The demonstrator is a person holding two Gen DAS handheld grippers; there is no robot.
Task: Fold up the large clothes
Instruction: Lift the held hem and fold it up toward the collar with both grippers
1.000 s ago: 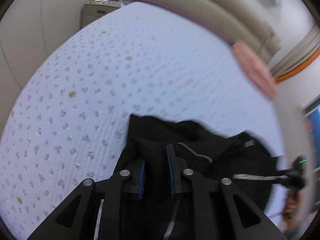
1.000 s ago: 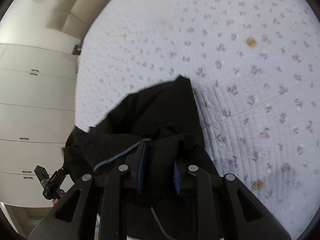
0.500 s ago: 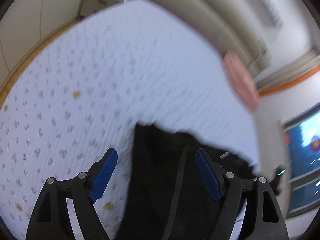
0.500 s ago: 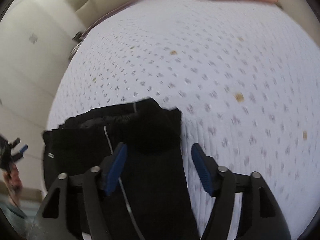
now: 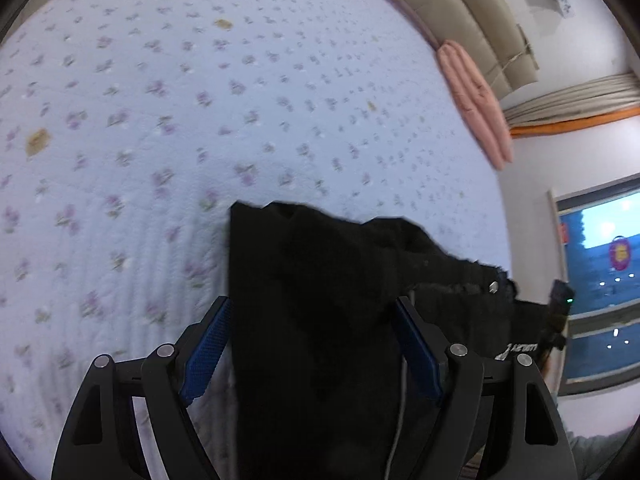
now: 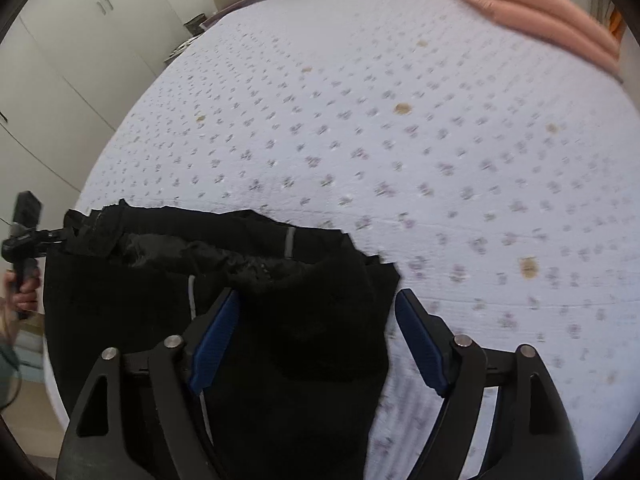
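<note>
Between the spread fingers of the left gripper [image 5: 310,346] lies the black garment [image 5: 320,320], no longer pinched: a second ago both grippers were clamped on its cloth, and now the right gripper [image 6: 316,338] gapes wide over it too. That release suggests one fold is laid down on the bed [image 6: 400,140]. Count: one garment just ahead of two grippers, one folded pink blanket [image 6: 536,4] far beyond them.
</note>
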